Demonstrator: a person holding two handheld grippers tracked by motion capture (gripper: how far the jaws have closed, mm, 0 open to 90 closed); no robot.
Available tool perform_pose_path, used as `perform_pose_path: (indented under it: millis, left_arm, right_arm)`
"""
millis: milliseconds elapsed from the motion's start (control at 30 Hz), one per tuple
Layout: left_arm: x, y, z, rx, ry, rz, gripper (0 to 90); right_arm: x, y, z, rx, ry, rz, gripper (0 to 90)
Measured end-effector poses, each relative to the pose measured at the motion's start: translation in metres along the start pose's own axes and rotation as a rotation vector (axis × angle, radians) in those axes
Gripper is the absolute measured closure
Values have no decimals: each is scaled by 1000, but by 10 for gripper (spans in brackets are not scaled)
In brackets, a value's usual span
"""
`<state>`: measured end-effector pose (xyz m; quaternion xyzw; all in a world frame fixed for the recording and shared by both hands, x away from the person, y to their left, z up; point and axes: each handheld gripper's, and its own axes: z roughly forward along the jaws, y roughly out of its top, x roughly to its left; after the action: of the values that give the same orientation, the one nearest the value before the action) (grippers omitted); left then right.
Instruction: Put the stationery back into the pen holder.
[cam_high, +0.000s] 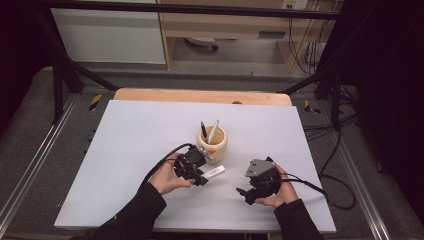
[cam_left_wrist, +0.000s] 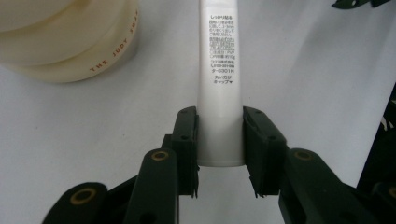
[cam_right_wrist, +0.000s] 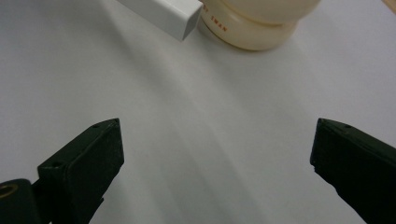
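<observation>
High view: left tongs hold a white glue stick flat on the worktop, just beside the cream pen cup; right tongs hover nearby. Left gripper view: both jaws clamp the stick's end, cup alongside. Right gripper view: jaws spread wide apart, gripping nothing, cup ahead.
</observation>
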<state>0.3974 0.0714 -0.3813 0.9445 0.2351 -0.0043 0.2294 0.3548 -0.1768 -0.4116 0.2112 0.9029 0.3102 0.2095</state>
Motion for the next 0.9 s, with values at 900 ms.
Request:
perform_pose_path:
  millis: [900]
  left_arm:
    - [-3,11,-7,42,-30,32,670]
  right_arm:
    - [29,44,12,2,-14,-403,110]
